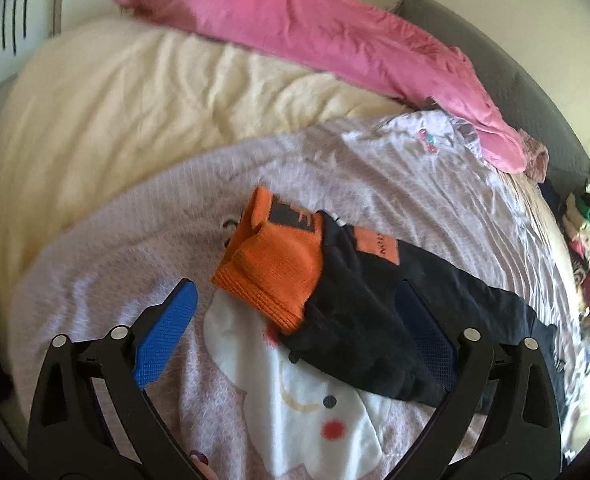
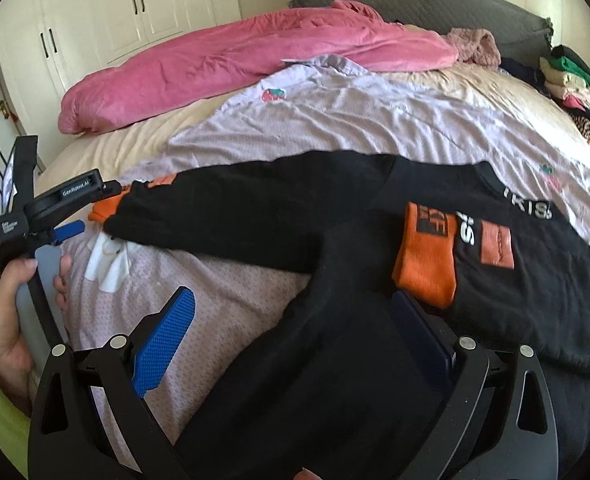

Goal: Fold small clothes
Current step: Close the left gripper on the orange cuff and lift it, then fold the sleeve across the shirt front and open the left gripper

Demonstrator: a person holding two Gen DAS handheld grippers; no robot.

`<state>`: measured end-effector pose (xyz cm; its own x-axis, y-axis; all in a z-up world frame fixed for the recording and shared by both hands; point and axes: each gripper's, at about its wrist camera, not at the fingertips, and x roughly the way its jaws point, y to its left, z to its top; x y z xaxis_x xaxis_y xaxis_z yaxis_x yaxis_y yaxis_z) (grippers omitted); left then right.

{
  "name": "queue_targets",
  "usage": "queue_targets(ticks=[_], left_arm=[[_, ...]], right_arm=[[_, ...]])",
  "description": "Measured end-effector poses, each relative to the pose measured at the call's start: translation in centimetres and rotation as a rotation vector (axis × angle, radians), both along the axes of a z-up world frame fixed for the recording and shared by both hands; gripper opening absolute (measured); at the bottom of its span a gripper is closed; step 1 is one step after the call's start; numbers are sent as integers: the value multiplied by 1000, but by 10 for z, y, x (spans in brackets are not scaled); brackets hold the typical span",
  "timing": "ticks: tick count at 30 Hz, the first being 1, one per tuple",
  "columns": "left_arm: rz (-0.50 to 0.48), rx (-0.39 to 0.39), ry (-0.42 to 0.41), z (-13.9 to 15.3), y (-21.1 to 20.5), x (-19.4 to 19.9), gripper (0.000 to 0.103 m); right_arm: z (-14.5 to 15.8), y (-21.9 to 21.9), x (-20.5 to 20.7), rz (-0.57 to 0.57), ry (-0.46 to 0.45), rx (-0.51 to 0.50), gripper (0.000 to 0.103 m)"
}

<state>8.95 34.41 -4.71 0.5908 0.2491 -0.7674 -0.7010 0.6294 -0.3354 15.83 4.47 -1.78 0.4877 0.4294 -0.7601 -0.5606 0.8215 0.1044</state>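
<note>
Across the middle of the bed, I see the black sweatshirt (image 2: pixel 295 216) spread flat on the lilac sheet (image 2: pixel 335 120), chest up, white letters at its collar and an orange patch (image 2: pixel 496 247) on its front. 1 sleeve runs out toward my left, ending in an orange cuff (image 1: pixel 271 276); the other sleeve is folded in across the body, so its orange cuff (image 2: pixel 427 256) lies on the chest just beside the patch. The garment's lower part hangs toward me, between the fingers of my right gripper (image 2: pixel 291 340).

My right gripper has its jaws spread wide, holding nothing; 1 blue pad (image 2: pixel 167 340) sits over the patterned pink blanket (image 2: pixel 223 292), the other over black fabric. I cannot tell whether that pad touches the cloth.

My left gripper (image 1: pixel 295 332) is also spread wide and empty, hovering over the outstretched sleeve end, with the orange cuff between and just ahead of its fingers. From the right wrist view I see the person's left hand (image 2: pixel 11 320) wrapped around that gripper's handle.

Beyond the sweatshirt, a pink duvet (image 2: pixel 235 64) lies bunched along the far side of the bed, against a grey headboard (image 2: pixel 415 0). A pile of mixed clothes (image 2: pixel 575 92) sits at the far right corner, and white wardrobe doors (image 2: pixel 135 12) stand behind.
</note>
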Motion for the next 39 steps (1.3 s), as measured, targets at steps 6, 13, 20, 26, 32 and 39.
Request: queue_targets(ticks=[6, 13, 20, 26, 32, 39], left_arm=[[-27, -16, -3, -8, 0, 8, 21], [-128, 79, -87, 20, -24, 7, 8], [-158, 153, -155, 46, -41, -5, 4], [-230, 205, -190, 64, -67, -4, 3], [-321, 183, -229, 78, -99, 4, 3], [-424, 166, -248, 86, -140, 18, 3]], right_arm=[[-8, -16, 1, -47, 35, 23, 98], [-11, -44, -3, -102, 34, 24, 98], [-7, -81, 0, -168, 25, 60, 98], [-4, -110, 1, -217, 27, 87, 98], [3, -143, 3, -279, 15, 120, 98], [10, -173, 6, -338, -6, 140, 98]])
